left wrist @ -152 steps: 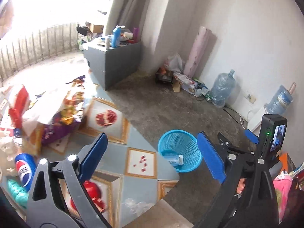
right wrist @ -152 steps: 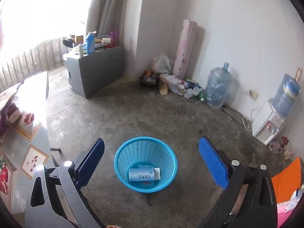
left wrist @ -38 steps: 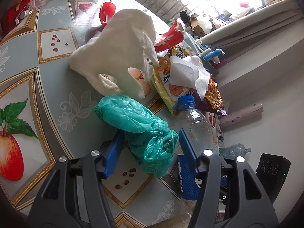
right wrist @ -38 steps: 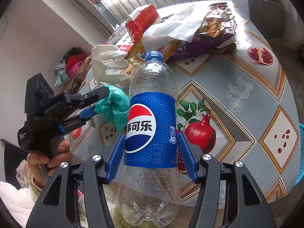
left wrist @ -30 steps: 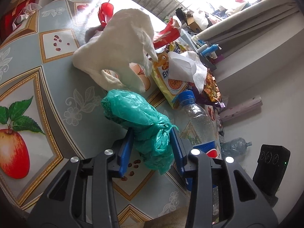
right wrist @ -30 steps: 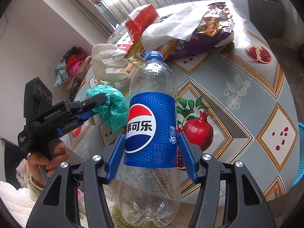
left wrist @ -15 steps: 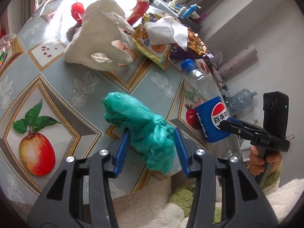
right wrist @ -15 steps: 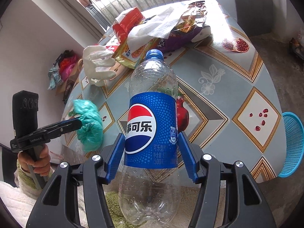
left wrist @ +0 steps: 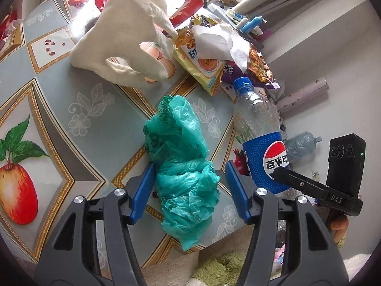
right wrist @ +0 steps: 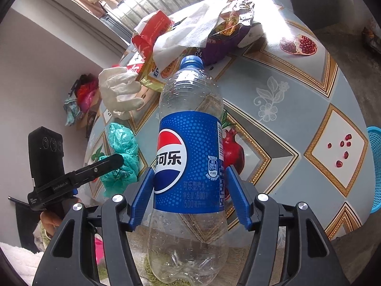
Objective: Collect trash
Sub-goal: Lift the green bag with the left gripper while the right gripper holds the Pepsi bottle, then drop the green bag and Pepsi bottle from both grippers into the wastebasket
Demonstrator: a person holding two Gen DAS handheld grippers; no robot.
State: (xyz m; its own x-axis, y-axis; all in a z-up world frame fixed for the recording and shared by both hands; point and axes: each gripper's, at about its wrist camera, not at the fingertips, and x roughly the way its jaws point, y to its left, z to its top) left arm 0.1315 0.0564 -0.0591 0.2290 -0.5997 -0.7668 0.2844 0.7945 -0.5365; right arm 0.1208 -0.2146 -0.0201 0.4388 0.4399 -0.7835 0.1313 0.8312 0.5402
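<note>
My left gripper [left wrist: 188,188] is shut on a crumpled green plastic bag [left wrist: 183,166] and holds it above the table's near edge; the bag also shows in the right wrist view [right wrist: 122,152]. My right gripper [right wrist: 189,193] is shut on an empty Pepsi bottle [right wrist: 190,157] with a blue cap, held upright; the bottle shows in the left wrist view [left wrist: 262,140] at the right. A blue trash basket [right wrist: 375,166] stands on the floor at the far right edge, beyond the table.
The round table [left wrist: 78,109] has a fruit-pattern cloth. On it lie a white glove [left wrist: 126,40], a yellow snack packet [left wrist: 202,64], a white tissue [left wrist: 219,40], a purple wrapper [right wrist: 226,38] and a red packet [right wrist: 150,35]. Water jug [left wrist: 300,143] by the wall.
Both grippers closed on their items and lifted them off the table. The left gripper has since moved back toward the table with the green bag; the bottle stays held upright.
</note>
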